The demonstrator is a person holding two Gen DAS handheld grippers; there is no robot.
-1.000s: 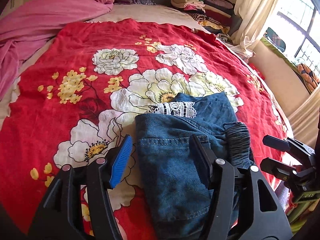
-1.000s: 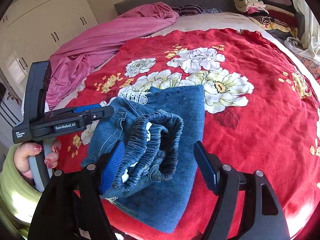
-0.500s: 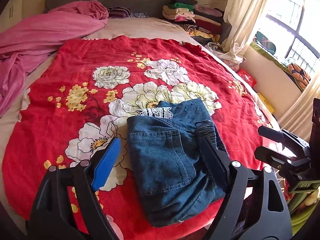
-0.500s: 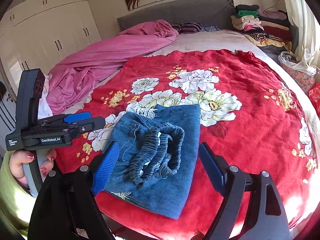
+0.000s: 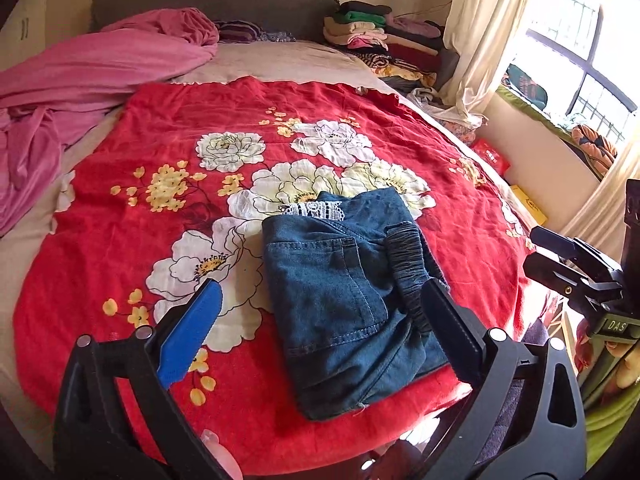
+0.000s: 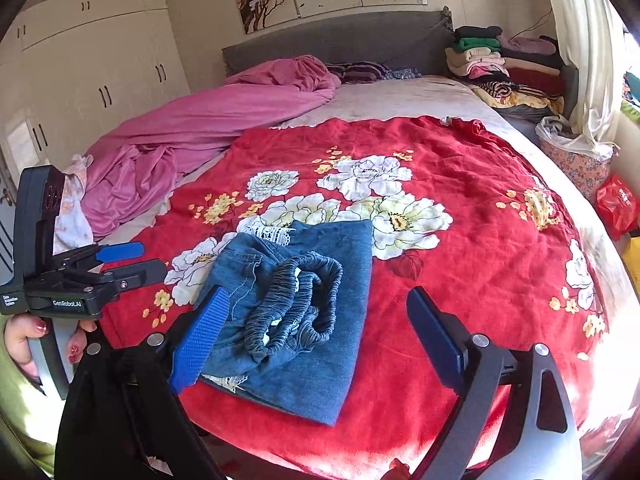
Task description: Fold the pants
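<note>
Blue denim pants (image 5: 344,292) lie folded into a small bundle on the red flowered blanket (image 5: 160,128) near the bed's front edge. Their elastic waistband (image 6: 296,300) sits bunched on top, and a white lace trim (image 5: 312,210) shows at the far edge. My left gripper (image 5: 320,332) is open and empty, above the bundle's near end. My right gripper (image 6: 316,336) is open and empty, held back over the near edge of the pants (image 6: 312,320). Each gripper also shows in the other's view, the right (image 5: 568,264) and the left (image 6: 112,264).
A crumpled pink sheet (image 6: 208,120) covers the bed's left side. Stacked folded clothes (image 6: 492,56) stand at the back right by the grey headboard (image 6: 340,40). A curtain (image 5: 480,32) and a window (image 5: 580,60) are on the right, white wardrobes (image 6: 92,60) on the left.
Both grippers have pulled back and up from the pants, so more of the bed and room is in view. The pants have stayed in place on the blanket.
</note>
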